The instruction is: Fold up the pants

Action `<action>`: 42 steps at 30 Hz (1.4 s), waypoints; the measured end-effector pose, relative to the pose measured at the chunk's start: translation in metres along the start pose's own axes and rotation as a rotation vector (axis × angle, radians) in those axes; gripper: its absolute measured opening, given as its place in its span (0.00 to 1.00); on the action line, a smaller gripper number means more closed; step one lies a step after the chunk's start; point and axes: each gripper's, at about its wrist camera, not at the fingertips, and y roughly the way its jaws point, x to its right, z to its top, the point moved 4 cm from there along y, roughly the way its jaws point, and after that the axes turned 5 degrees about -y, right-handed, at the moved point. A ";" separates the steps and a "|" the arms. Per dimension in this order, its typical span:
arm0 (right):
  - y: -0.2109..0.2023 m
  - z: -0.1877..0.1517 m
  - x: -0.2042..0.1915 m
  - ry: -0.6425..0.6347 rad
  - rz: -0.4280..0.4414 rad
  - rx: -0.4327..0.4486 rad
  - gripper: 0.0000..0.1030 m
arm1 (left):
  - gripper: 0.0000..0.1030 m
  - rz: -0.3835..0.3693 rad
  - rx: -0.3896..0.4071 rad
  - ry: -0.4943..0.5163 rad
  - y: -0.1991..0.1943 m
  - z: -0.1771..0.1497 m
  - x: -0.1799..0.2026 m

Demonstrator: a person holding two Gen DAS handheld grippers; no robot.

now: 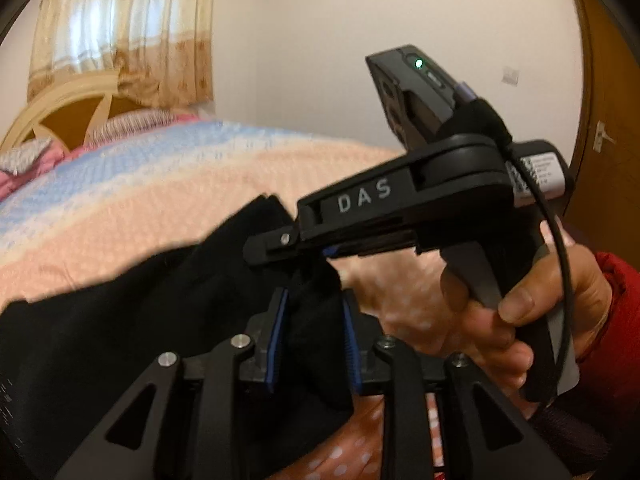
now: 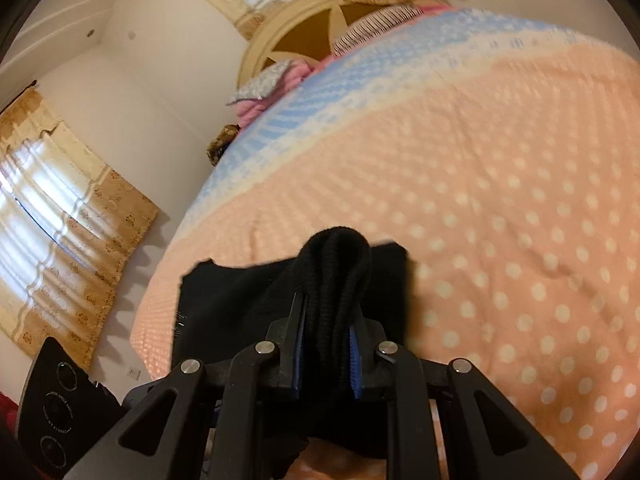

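Both tongs gripped the black pants (image 2: 336, 276) over the polka-dot bed (image 2: 500, 208): left tongs (image 1: 314, 320) and right tongs (image 2: 328, 332) each pinched bunched cloth. The right tongs' body read "DAS" (image 1: 364, 196).

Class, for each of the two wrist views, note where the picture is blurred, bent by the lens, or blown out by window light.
Left wrist view: the black pants and blanket are smeared by blur, the curtained window glows overexposed, and the door edge bows. Right wrist view: the polka dots on the blanket stretch into streaks, both curtains flare white, and dark lens corners frame the bulging bed.
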 end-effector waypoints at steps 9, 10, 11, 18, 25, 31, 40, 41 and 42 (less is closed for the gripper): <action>0.006 -0.012 0.019 0.038 0.033 0.009 0.21 | 0.65 -0.014 0.019 -0.057 -0.047 0.011 -0.026; 0.006 -0.011 0.018 0.054 0.041 0.006 0.24 | 0.68 -0.012 0.031 -0.076 -0.056 0.011 -0.030; -0.001 -0.010 0.021 0.092 0.061 0.011 0.26 | 0.72 -0.004 0.045 -0.089 -0.063 0.013 -0.036; -0.066 -0.016 0.005 0.057 -0.079 0.178 0.27 | 0.72 0.247 0.140 -0.097 -0.097 0.015 -0.093; -0.056 -0.065 -0.057 -0.148 -0.212 0.067 0.27 | 0.72 0.461 -0.024 -0.204 -0.067 -0.016 -0.143; -0.014 -0.096 -0.030 -0.031 -0.246 -0.076 0.27 | 0.75 0.560 -0.058 -0.211 -0.072 -0.046 -0.158; -0.063 -0.069 -0.051 -0.087 -0.199 0.050 0.27 | 0.83 0.540 -0.067 -0.371 -0.108 -0.052 -0.184; -0.070 -0.063 -0.054 -0.101 -0.203 0.081 0.27 | 0.82 0.550 -0.055 -0.370 -0.112 -0.049 -0.185; -0.077 -0.052 -0.056 -0.120 -0.223 0.120 0.27 | 0.82 0.557 -0.035 -0.365 -0.117 -0.043 -0.185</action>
